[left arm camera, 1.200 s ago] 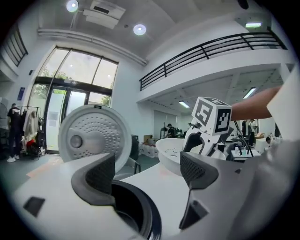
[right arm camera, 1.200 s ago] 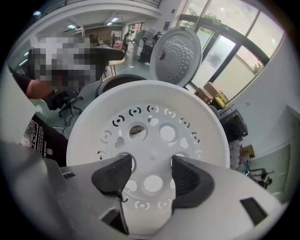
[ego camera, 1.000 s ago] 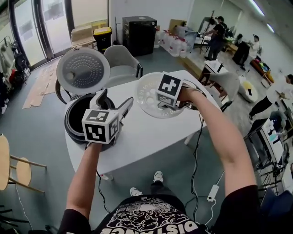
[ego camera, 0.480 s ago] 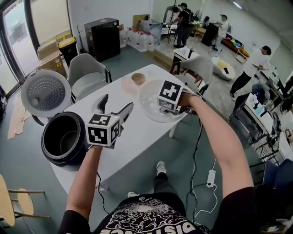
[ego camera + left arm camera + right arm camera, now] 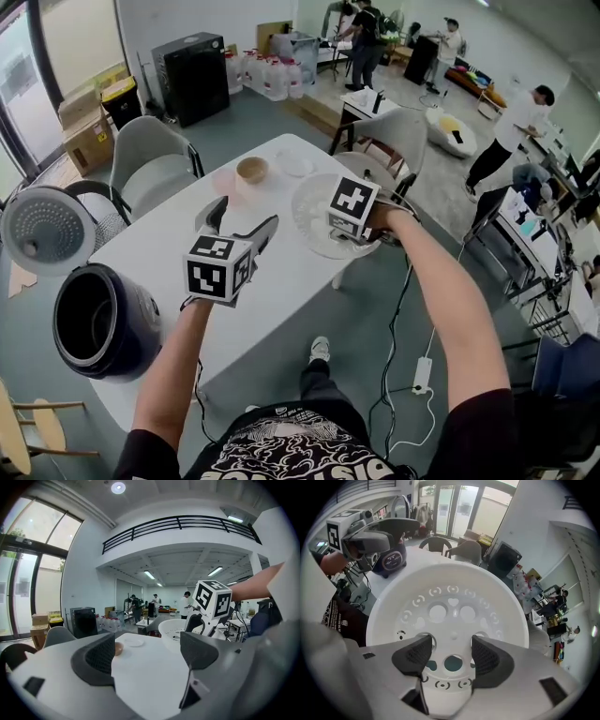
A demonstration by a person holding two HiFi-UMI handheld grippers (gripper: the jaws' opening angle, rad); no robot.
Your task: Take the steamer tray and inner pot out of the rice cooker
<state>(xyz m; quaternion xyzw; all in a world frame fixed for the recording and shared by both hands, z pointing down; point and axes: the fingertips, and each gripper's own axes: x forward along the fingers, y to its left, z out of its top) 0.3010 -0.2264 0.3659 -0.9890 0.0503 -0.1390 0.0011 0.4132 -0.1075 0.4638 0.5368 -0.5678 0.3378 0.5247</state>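
Observation:
The black rice cooker (image 5: 98, 323) stands at the table's left corner with its lid (image 5: 47, 230) swung up and its dark round inside showing. My right gripper (image 5: 342, 227) is shut on the near rim of the white perforated steamer tray (image 5: 314, 211) and holds it above the table's right edge. In the right gripper view the tray (image 5: 450, 602) fills the picture beyond the right gripper (image 5: 449, 651), with the cooker (image 5: 391, 559) far behind. My left gripper (image 5: 239, 220) hovers over mid-table, well right of the cooker. The left gripper (image 5: 147, 651) is open with nothing between its pads.
A small wooden bowl (image 5: 251, 169), a pinkish dish (image 5: 225, 180) and a clear plate (image 5: 298, 164) sit at the white table's (image 5: 281, 291) far end. Grey chairs (image 5: 145, 164) (image 5: 394, 131) stand behind it. People work at desks in the back; a cable trails on the floor.
Both grippers have moved right across the table, away from the cooker, the right one carrying the steamer tray along and a little lower. The cooker now lies far left in view.

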